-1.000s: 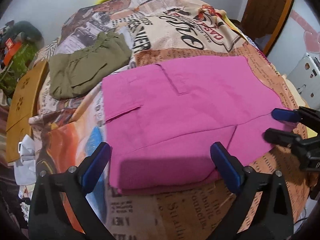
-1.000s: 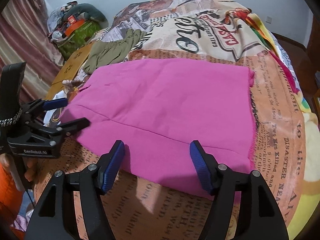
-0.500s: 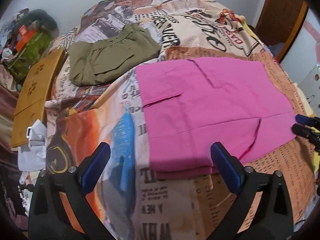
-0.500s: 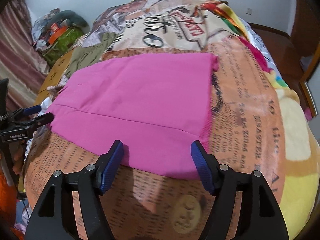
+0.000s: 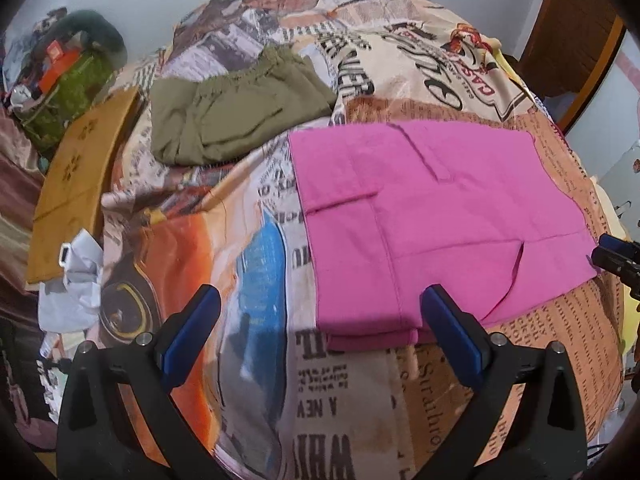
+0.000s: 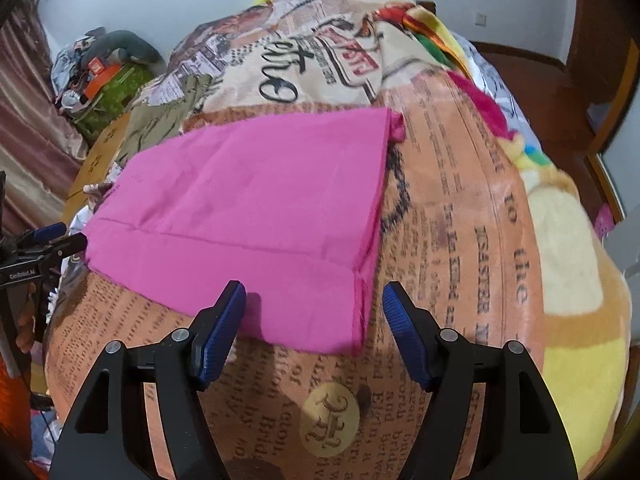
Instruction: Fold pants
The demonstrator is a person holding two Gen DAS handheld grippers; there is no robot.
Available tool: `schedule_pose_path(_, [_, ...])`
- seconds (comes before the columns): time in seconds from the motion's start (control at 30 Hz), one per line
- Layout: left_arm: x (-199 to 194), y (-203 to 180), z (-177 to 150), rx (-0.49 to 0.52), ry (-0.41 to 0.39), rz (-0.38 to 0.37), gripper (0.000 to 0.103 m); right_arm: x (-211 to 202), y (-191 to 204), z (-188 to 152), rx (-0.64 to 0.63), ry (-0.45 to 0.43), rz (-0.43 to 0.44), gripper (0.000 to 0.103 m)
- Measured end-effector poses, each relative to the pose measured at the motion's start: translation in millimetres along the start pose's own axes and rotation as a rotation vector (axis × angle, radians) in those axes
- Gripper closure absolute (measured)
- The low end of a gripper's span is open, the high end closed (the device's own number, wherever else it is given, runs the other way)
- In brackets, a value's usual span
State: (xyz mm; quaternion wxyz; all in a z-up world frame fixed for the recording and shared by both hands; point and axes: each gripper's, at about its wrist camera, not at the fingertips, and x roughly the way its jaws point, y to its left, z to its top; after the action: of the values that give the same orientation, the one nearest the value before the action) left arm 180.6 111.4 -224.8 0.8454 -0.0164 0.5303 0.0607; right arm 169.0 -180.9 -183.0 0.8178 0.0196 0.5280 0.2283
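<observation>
The pink pants (image 5: 432, 216) lie flat and folded on the newspaper-print bedspread (image 5: 344, 392); they also show in the right wrist view (image 6: 248, 200). My left gripper (image 5: 320, 336) is open and empty, off the pants' near left corner, its right finger next to the waist edge. My right gripper (image 6: 314, 332) is open and empty, at the pants' near right corner, just above the cloth. In the left wrist view the right gripper's tips (image 5: 614, 252) show at the far right edge. In the right wrist view the left gripper (image 6: 48, 240) shows at the far left.
Folded olive-green pants (image 5: 236, 108) lie at the back left of the bed. A wooden board (image 5: 76, 184) and white crumpled fabric (image 5: 76, 280) sit off the left edge. A pile of clutter (image 5: 64, 72) stands by the wall. A yellow plush blanket (image 6: 568, 264) covers the right side.
Both grippers have spread apart along the near edge of the pink pants: the left one moved left past the waist corner, the right one moved right to the other corner. The pants have not moved.
</observation>
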Motion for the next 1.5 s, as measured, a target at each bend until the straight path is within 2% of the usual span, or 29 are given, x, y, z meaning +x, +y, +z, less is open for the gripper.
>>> schedule_pose_path(0.2, [-9.2, -1.1, 24.0, 0.006, -0.048, 0.017, 0.001, -8.2, 13.2, 19.6, -0.061, -0.060, -0.008, 0.036])
schedule_pose_path(0.43, [-16.6, -0.1, 66.5, -0.003, -0.121, 0.031, 0.001, -10.1, 23.8, 47.4, -0.130, -0.110, -0.009, 0.036])
schedule_pose_path(0.7, [-1.8, -0.7, 104.9, 0.012, -0.149, 0.056, 0.001, 3.8, 19.4, 77.2, -0.158, -0.139, -0.030, 0.036])
schedule_pose_path(1.0, [52.2, 17.7, 126.3, -0.043, -0.065, 0.006, 0.001, 47.5, -5.4, 104.7, -0.121, -0.094, -0.039, 0.036])
schedule_pose_path(1.3, [101.2, 23.0, 121.0, -0.047, 0.057, -0.042, 0.002, 92.2, -39.8, 123.2, -0.041, -0.035, -0.032, 0.036])
schedule_pose_path(1.4, [111.5, 19.8, 114.7, -0.029, 0.084, -0.045, 0.015, 103.3, -49.2, 126.3, -0.018, -0.010, -0.011, 0.036])
schedule_pose_path(1.5, [115.4, 18.8, 110.2, -0.037, 0.089, -0.076, 0.025, 111.0, -55.6, 127.3, -0.006, 0.004, -0.007, 0.036])
